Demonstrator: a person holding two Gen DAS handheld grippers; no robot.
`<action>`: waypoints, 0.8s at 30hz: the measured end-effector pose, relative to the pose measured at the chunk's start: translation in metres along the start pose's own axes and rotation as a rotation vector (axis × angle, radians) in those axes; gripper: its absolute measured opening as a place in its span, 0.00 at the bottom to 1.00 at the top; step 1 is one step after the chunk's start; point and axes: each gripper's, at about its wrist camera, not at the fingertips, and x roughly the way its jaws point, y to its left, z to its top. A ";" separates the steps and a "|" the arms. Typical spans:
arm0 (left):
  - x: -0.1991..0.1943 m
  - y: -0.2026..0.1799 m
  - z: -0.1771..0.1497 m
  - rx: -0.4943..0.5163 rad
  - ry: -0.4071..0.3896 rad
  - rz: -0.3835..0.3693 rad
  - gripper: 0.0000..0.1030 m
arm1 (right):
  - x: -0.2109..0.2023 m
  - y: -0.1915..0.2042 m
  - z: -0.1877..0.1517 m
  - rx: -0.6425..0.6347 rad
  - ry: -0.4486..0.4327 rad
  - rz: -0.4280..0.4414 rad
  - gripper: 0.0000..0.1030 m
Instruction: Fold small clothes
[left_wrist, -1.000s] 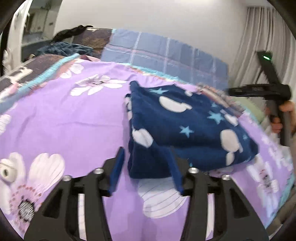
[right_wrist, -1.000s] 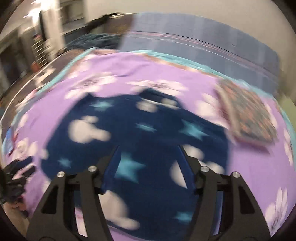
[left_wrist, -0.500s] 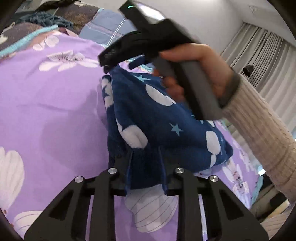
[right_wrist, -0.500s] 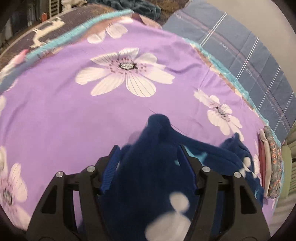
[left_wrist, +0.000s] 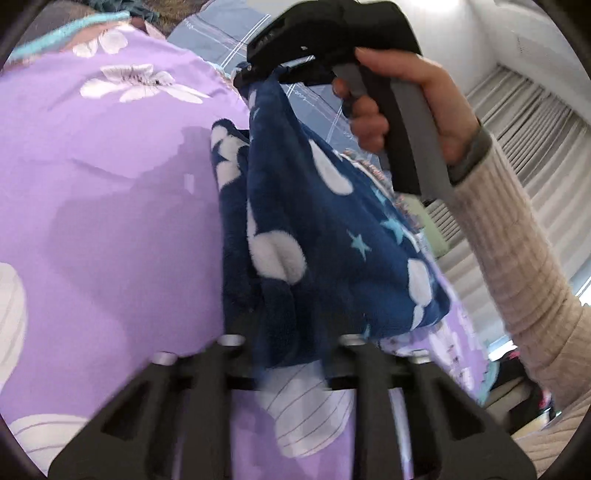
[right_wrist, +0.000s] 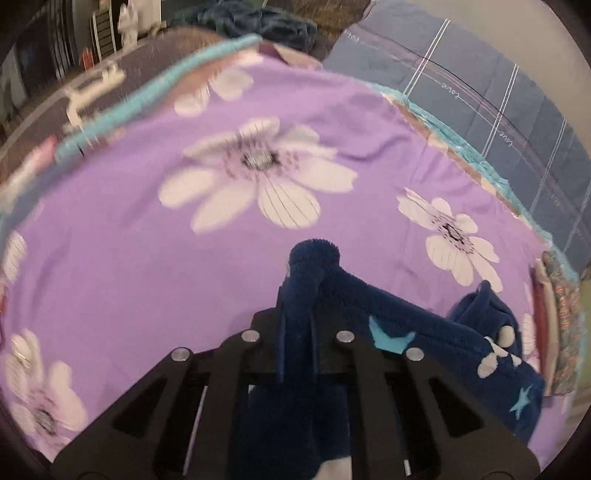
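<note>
Item: navy fleece garment (left_wrist: 317, 229), star print, lifted off the purple floral bedspread (left_wrist: 103, 206). I have both the left gripper (left_wrist: 291, 339) and right gripper (right_wrist: 297, 317) clenched on its edges. Soft, thick, light, droopy; best gripped at corners.

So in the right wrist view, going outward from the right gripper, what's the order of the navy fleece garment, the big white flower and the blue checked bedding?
1. Navy fleece garment, pinched in the right gripper.
2. Big white flower, on the sheet ahead, upper centre.
3. Blue checked bedding, beyond the sheet's edge, upper right.
</note>
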 end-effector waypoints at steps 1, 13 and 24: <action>-0.002 -0.004 -0.002 0.021 0.001 0.019 0.11 | 0.010 0.001 -0.001 -0.009 0.020 -0.002 0.09; -0.018 -0.008 -0.015 0.057 0.024 0.141 0.12 | -0.003 -0.011 -0.020 0.027 -0.079 0.083 0.45; -0.026 -0.051 0.009 0.243 -0.077 0.242 0.17 | -0.033 -0.021 -0.116 0.070 -0.036 0.200 0.27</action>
